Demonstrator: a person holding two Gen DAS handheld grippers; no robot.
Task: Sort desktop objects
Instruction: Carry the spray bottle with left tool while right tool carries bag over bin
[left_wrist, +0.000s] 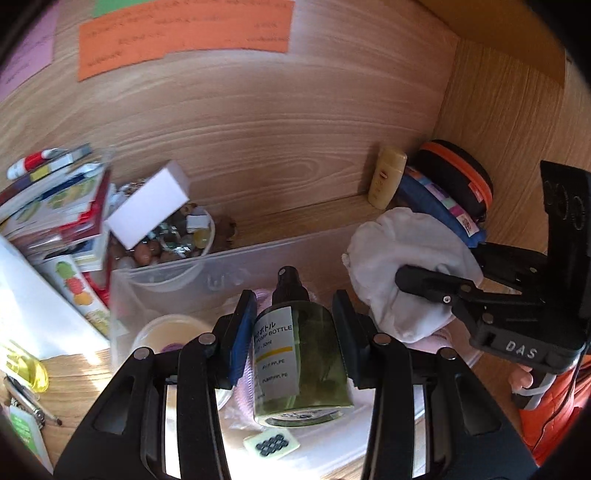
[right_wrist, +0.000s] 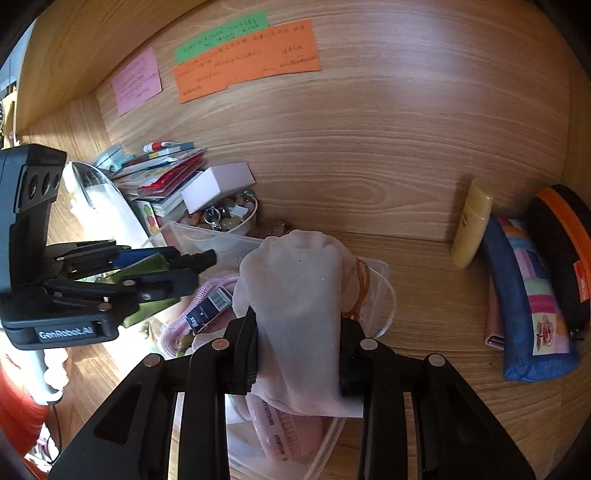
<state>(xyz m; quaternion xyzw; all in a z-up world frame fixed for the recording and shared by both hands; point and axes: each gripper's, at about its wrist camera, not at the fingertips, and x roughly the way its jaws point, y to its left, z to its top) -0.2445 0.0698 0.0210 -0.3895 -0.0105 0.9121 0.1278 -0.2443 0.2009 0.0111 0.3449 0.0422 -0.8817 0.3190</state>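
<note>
My left gripper (left_wrist: 293, 317) is shut on a green pump bottle (left_wrist: 303, 354) with a black spray head, held over a clear plastic bin (left_wrist: 166, 273). It also shows in the right wrist view (right_wrist: 192, 266) at the left. My right gripper (right_wrist: 297, 332) is shut on a soft white pouch (right_wrist: 299, 295), held above the same bin (right_wrist: 207, 236). In the left wrist view the right gripper (left_wrist: 406, 277) and the pouch (left_wrist: 406, 258) are at the right. The bin holds pink items and a small dark box (right_wrist: 210, 310).
A bowl of beads (left_wrist: 173, 240) with a white box (left_wrist: 147, 203) on it stands behind the bin, next to a stack of booklets (left_wrist: 55, 206). A yellow bottle (right_wrist: 472, 221), a blue patchwork pouch (right_wrist: 532, 302) and a black-orange case (right_wrist: 565, 251) lie at the right. Coloured notes (right_wrist: 243, 62) hang on the back wall.
</note>
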